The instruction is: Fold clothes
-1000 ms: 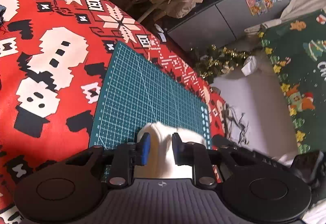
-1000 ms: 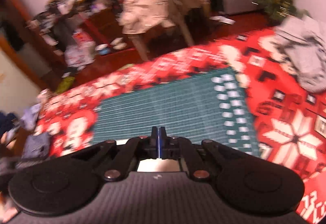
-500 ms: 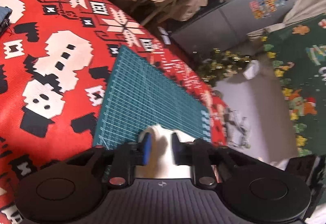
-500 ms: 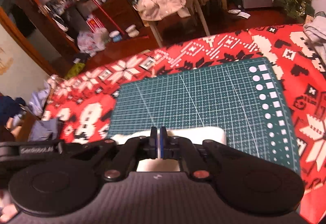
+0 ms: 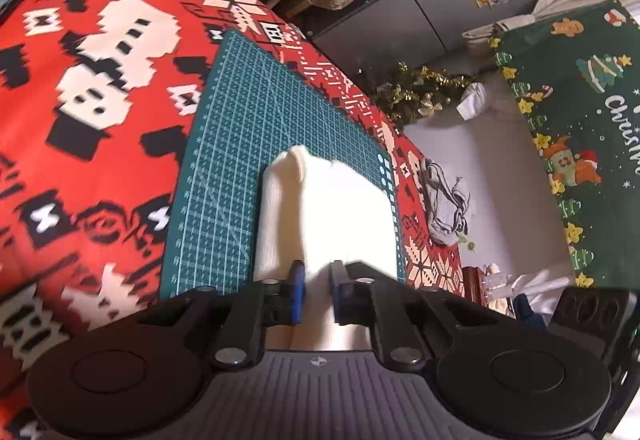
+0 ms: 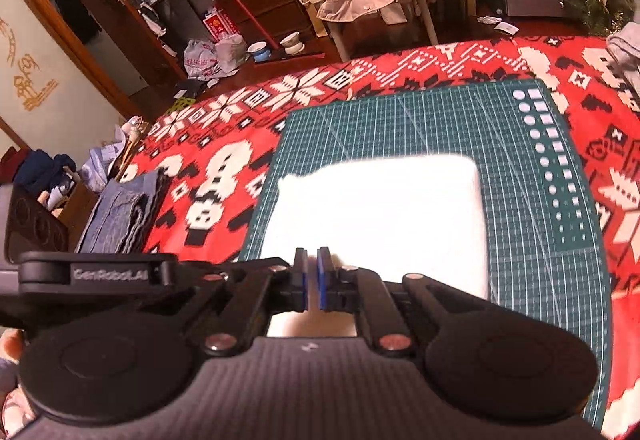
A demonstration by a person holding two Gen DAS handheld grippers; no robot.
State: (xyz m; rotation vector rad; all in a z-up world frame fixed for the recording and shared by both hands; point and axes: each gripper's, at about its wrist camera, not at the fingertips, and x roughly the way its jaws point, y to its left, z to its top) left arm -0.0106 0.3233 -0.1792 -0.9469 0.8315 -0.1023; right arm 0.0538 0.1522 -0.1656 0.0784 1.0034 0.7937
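The white garment (image 5: 320, 208) lies folded into a rough rectangle on the green cutting mat (image 5: 224, 144), toward the mat's near edge, so the step in hand looks like a late fold or the tidying of the finished bundle.

Going left to right from the mat: the left gripper (image 5: 317, 294) sits over the garment's near edge, its jaws narrow with a small gap; they have just been closing, and white cloth shows between the blue pads, though whether they actually pinch it I cannot tell. The right gripper (image 6: 312, 282) is over the near edge too, jaws nearly together with only a slit; nothing is plainly caught in them.

Next, I judge, comes either a last fold away from the near edge or lifting the bundle off toward the folded jeans (image 6: 120, 212) left of the mat.

Compared with a second ago, much more of the garment shows ahead of both grippers, and the right view is sharp instead of blurred.
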